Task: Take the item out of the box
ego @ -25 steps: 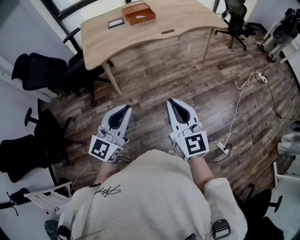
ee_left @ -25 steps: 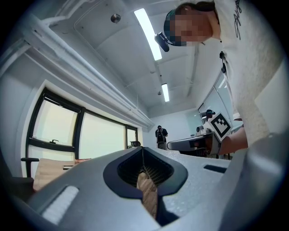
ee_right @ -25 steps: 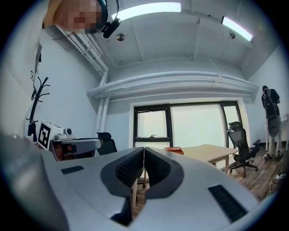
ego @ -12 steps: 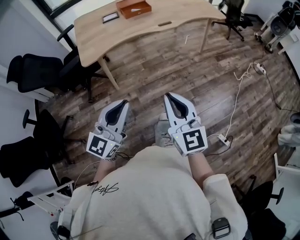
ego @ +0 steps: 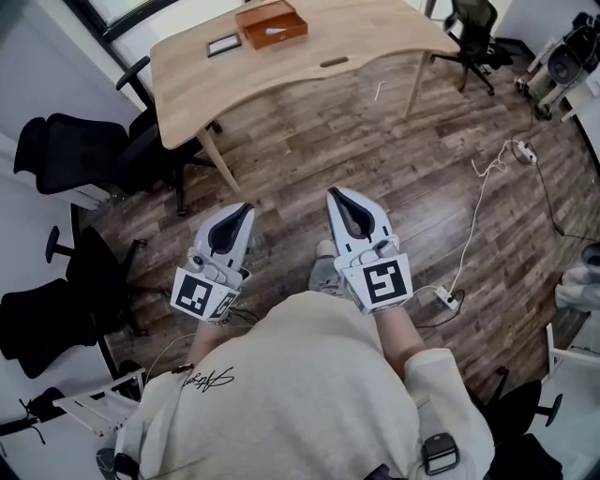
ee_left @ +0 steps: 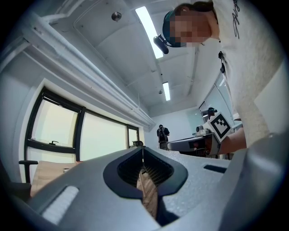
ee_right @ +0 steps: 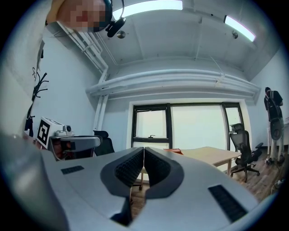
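Dark wood-plank floor lies open between the person and the pale curved wooden table. Black office chairs crowd the table's left side, and another black swivel chair stands at its right end. A white power strip and its cable trail over the floor at right. The tabletop is bare around the open orange-brown box, save a small dark flat slab just beside it.
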Demonstrator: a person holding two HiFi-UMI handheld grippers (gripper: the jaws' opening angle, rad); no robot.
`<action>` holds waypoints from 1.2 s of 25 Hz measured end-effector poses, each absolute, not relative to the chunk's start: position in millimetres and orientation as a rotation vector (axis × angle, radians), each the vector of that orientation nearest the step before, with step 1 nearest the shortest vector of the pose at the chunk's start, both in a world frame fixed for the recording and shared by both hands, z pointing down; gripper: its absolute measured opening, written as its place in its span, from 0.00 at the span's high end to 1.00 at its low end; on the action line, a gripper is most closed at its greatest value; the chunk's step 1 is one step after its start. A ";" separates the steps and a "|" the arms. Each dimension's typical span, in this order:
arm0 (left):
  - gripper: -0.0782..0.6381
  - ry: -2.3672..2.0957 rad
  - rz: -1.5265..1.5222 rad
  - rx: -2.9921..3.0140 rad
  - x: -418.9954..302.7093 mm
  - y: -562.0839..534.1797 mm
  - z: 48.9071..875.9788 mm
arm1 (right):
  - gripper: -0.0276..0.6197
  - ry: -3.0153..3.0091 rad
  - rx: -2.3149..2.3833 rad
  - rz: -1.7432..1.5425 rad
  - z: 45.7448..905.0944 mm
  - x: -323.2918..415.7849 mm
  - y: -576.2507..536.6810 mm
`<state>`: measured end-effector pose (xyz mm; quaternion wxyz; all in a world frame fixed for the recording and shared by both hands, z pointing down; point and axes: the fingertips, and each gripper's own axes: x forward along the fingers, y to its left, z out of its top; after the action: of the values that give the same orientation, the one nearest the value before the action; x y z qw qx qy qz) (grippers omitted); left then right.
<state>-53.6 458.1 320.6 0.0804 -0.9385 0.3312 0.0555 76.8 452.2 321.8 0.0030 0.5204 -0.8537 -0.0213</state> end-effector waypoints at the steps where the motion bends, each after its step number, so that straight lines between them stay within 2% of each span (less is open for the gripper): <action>1: 0.88 0.991 0.165 -2.804 -51.5 451.9 319.8 | 0.94 -2.680 1.627 -0.070 321.1 78.5 445.6; 30: 0.88 1.099 0.137 -2.743 18.8 248.1 307.5 | 0.94 -2.771 1.504 -0.113 302.5 147.7 236.8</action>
<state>18.8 248.1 307.5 0.0915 -0.9233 0.3701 0.0461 147.7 236.8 302.5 -0.0066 0.4768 -0.8783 -0.0358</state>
